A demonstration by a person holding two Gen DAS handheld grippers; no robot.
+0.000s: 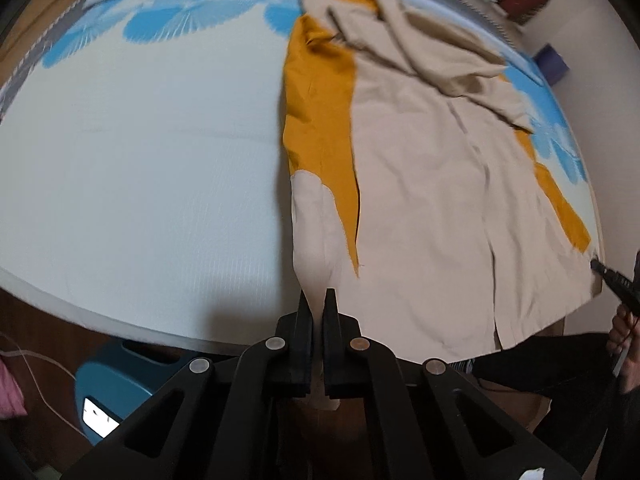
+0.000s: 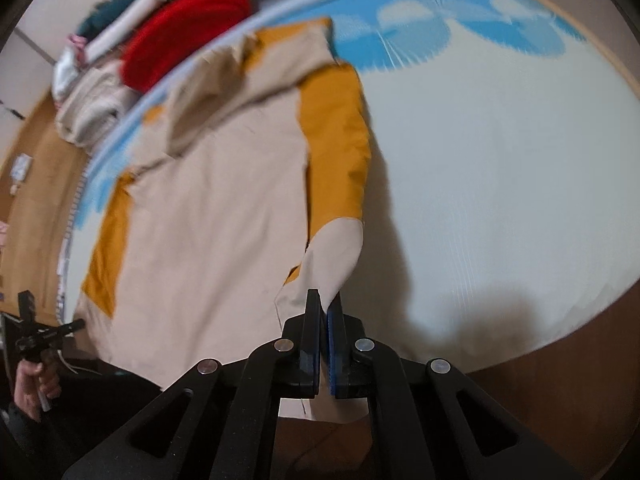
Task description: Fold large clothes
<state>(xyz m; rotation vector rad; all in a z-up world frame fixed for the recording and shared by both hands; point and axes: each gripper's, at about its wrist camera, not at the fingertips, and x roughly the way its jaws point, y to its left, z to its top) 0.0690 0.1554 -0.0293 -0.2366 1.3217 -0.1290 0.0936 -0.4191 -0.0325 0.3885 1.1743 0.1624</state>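
Beige and mustard cloth is lying spread across the bed (image 1: 140,160) — that is your hooded jacket (image 1: 420,184), its hood bunching up toward the far edge of the pale mattress with the blue flower print. You are pinching the beige cuff of one sleeve (image 1: 312,224) in your left tongs (image 1: 318,300), the fingers clenched on the fabric and lifting it slightly off the mattress. In the right wrist view your right tongs (image 2: 325,305) are also gripping a beige cuff (image 2: 332,256), with the cloth running down between the closed fingers. A red garment (image 2: 184,32) and a heap of other folded clothes (image 2: 92,108) are sitting just beyond the far edge of the bed.
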